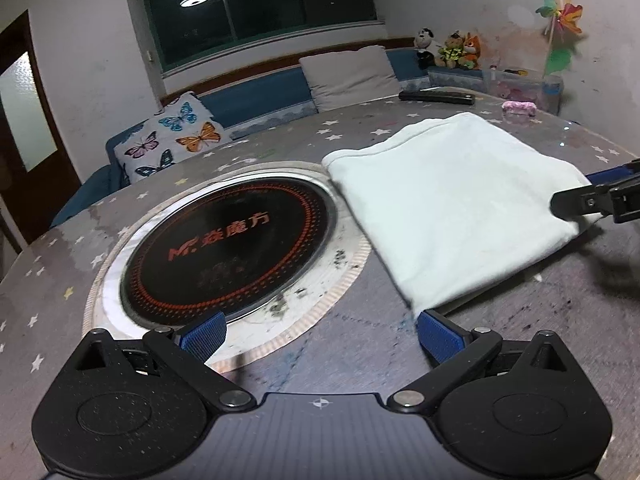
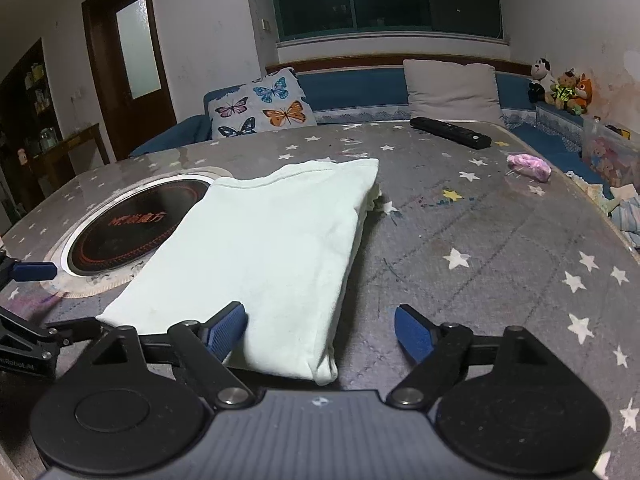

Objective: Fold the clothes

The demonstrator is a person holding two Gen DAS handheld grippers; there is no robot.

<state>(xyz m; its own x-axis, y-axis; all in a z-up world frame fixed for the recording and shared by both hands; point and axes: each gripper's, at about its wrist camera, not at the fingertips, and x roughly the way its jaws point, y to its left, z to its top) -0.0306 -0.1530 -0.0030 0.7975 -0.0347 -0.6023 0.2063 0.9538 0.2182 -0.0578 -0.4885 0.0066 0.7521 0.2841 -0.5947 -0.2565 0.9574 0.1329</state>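
A pale mint-white garment (image 1: 448, 200) lies folded into a flat rectangle on the star-patterned table (image 1: 224, 152); it also shows in the right wrist view (image 2: 272, 248). My left gripper (image 1: 320, 338) is open and empty, its right pad just short of the garment's near corner. My right gripper (image 2: 320, 332) is open, its jaws standing either side of the garment's near right corner, holding nothing. The right gripper's fingers (image 1: 592, 200) show at the garment's right edge in the left wrist view. The left gripper's finger (image 2: 32, 272) shows at the left in the right wrist view.
A round black induction hob (image 1: 228, 248) is set in the table left of the garment. A black remote (image 2: 450, 132) and a pink bundle (image 2: 528, 166) lie at the far side. A blue sofa with cushions (image 2: 264, 104) stands behind the table.
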